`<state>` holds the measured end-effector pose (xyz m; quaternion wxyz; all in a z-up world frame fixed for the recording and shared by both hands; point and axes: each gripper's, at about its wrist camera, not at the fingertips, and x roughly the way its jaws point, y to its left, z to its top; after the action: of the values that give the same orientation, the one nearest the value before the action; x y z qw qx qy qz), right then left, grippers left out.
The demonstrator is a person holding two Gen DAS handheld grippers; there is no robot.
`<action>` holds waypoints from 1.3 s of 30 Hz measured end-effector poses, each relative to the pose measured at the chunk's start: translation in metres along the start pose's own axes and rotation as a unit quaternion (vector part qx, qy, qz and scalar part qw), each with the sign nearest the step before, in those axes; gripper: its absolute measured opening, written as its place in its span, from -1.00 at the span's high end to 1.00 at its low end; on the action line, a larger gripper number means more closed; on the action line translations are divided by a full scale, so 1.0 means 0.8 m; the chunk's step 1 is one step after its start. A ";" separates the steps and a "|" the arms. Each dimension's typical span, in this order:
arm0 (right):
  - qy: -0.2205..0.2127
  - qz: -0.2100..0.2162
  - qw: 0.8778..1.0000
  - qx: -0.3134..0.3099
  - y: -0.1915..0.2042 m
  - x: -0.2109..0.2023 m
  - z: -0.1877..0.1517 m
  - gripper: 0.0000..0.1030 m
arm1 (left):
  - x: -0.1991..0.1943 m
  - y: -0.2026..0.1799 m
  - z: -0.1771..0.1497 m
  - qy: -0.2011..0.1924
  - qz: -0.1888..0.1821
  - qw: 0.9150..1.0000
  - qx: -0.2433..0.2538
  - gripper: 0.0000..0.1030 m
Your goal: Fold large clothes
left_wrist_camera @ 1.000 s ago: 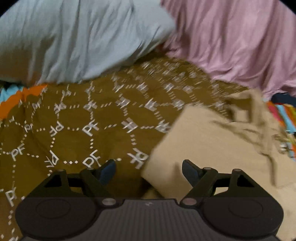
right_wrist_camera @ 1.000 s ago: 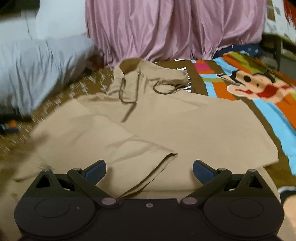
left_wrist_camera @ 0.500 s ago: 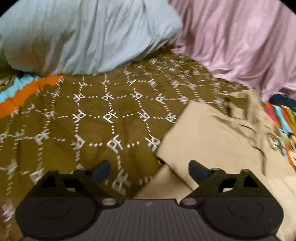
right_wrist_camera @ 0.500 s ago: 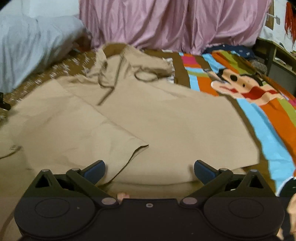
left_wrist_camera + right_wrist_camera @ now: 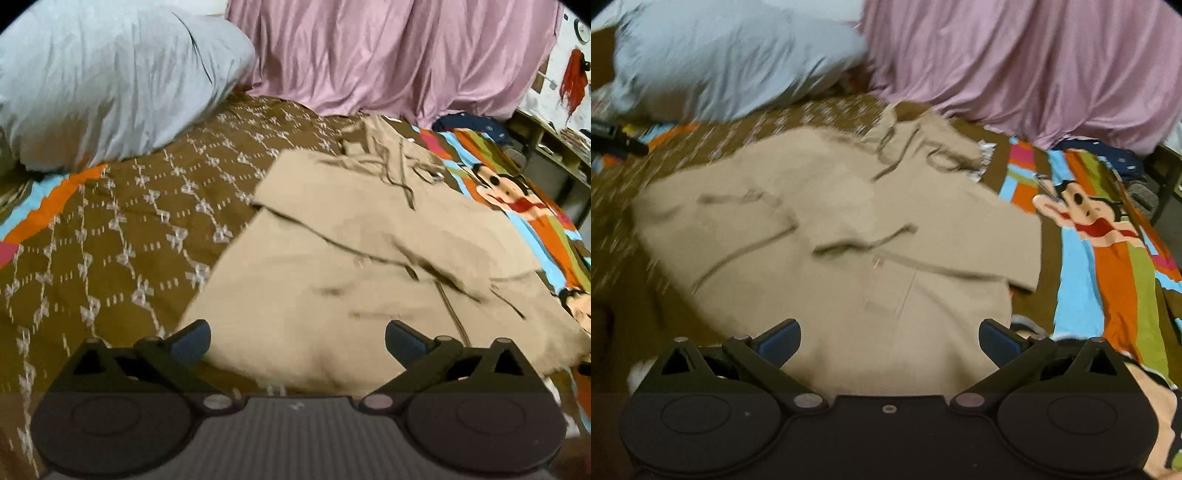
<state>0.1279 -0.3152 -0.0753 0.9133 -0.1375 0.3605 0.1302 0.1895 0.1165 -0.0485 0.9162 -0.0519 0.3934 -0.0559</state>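
- The left tongs (image 5: 297, 338) are seen spread wide, with nothing gripped between the blue-tipped fingers (image 5: 190, 338).
- The near hem of a beige hooded garment (image 5: 369, 258) is framed in the gap of the left tongs; whether the fabric is touched cannot be told.
- The right tongs (image 5: 889, 338) are likewise spread wide and nothing is gripped; the same beige hooded garment (image 5: 849, 240) is seen between and beyond the fingers (image 5: 997, 339).
- The garment is laid flat on the bed, with folded parts lying across its body and the hood with dark drawstrings (image 5: 897, 155) at its far end, away from both tongs.
- On the left of the garment, a brown bedspread (image 5: 110, 240) with a pale printed pattern is exposed.
- On the right of the garment, a striped cartoon-print sheet (image 5: 1108, 240) is shown, just beside the garment's right edge.
- Beyond the garment, on its far left, a grey-blue pillow (image 5: 110, 81) is rested on the bed.
- Behind the garment's hood end, a pink draped cloth (image 5: 388, 55) is hung.
- Both views are blurred, so fine folds cannot be made out.
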 end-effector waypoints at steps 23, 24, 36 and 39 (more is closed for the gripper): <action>0.028 -0.026 0.999 0.034 0.003 0.062 -0.015 0.09 | 0.024 -0.089 -0.052 0.041 -0.039 0.980 0.191 -0.99; 0.020 -0.021 0.999 0.044 0.003 0.059 -0.013 0.26 | 0.028 -0.094 -0.052 0.044 -0.038 0.978 0.201 -0.99; -0.116 -0.023 0.983 0.143 -0.034 -0.002 0.079 0.83 | 0.089 -0.121 -0.039 0.034 0.084 0.961 0.261 -0.50; -0.121 -0.025 0.983 0.134 -0.037 -0.007 0.086 0.84 | 0.086 -0.095 -0.029 0.035 0.110 0.967 0.225 -0.50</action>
<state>0.1768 -0.3200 -0.0188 0.9634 -0.0061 0.2579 0.0734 0.2153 0.0304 -0.1027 0.8904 0.2014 0.4058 -0.0434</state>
